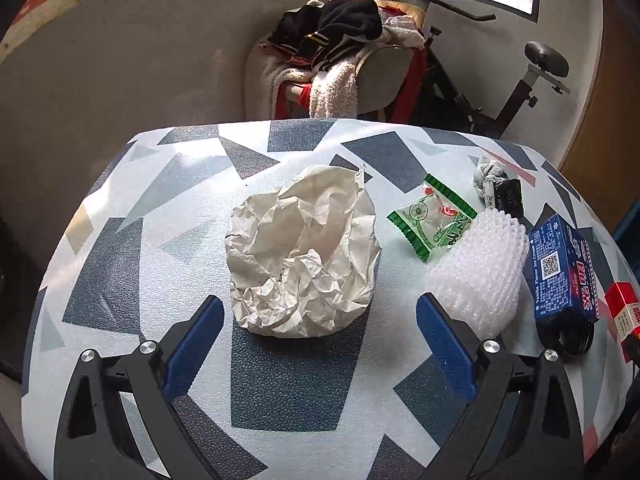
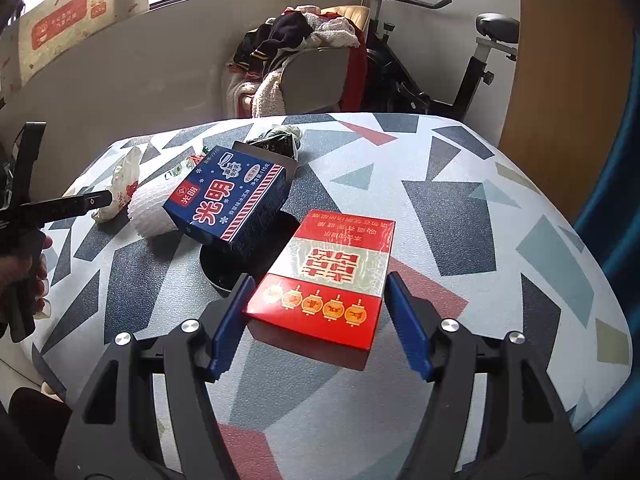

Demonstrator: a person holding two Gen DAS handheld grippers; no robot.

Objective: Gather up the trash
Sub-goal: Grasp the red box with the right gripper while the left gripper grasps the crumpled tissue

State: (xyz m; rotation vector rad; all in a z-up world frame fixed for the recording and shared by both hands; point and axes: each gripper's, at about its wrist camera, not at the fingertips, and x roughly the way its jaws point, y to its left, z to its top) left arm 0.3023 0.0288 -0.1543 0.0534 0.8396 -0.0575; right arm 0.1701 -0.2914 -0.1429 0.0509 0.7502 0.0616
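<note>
On the patterned table (image 1: 120, 208), near its centre in the left wrist view, lies the crumpled white paper (image 1: 302, 252), flat-bottomed and open upward like a loose bowl. The left gripper (image 1: 320, 332) hovers just short of it, jaws wide, blue pads either side of the paper's near edge but not touching. To the right of the paper: a green-and-clear candy wrapper (image 1: 432, 216), a white foam fruit net (image 1: 480, 272), then a blue ice-cream carton (image 1: 560, 268) propped on a dark round object (image 1: 568, 338), mostly hidden beneath it; identity unclear. Behind the net, a grey knotted wad with a dark label (image 1: 498, 188), too small to identify. A red pack shows only as a sliver at the frame's right edge in this view. In the right wrist view that red cigarette pack (image 2: 328, 288) lies flat, print upside down to the camera, its near end between the wide-open jaws of the right gripper (image 2: 316, 324); contact with the pads cannot be confirmed. Beyond the table: a chair heaped with clothes (image 2: 304, 48) and an exercise bike (image 2: 472, 64), partly cut off.
</note>
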